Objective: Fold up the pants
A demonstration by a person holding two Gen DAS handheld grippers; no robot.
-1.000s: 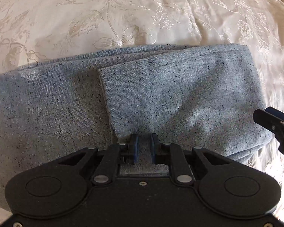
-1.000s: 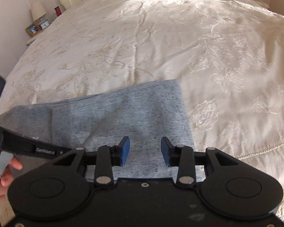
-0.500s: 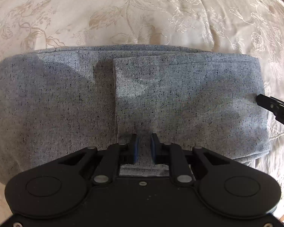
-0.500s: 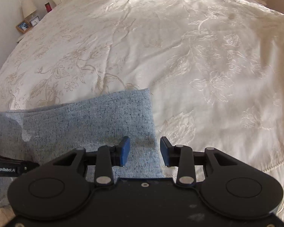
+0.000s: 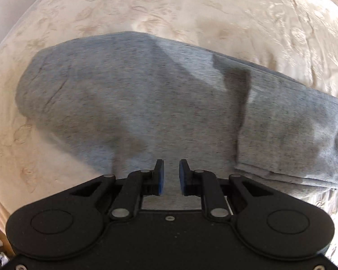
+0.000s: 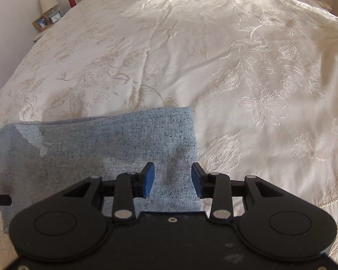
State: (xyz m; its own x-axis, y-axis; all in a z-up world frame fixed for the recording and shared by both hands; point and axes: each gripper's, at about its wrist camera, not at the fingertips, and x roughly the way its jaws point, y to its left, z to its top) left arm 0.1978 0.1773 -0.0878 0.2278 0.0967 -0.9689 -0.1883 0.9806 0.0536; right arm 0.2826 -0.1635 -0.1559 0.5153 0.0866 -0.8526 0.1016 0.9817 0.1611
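Cream embroidered bedspread [image 6: 236, 67] carries folded grey pants [image 5: 146, 103] near the bed's front edge. Left hand-held gripper [image 5: 170, 180] hovers above the cloth, narrowly parted, holding nothing; right hand-held gripper [image 6: 172, 180] straddles the pants' right edge, wide open, empty.

The left wrist view looks steeply down from close above the folded grey-blue speckled pants [image 5: 146, 103] on the cream embroidered bedspread [image 5: 191, 6]. The right wrist view faces forward along that bedspread [image 6: 214, 56] towards distant nightstands; both share the pants [image 6: 115, 144].
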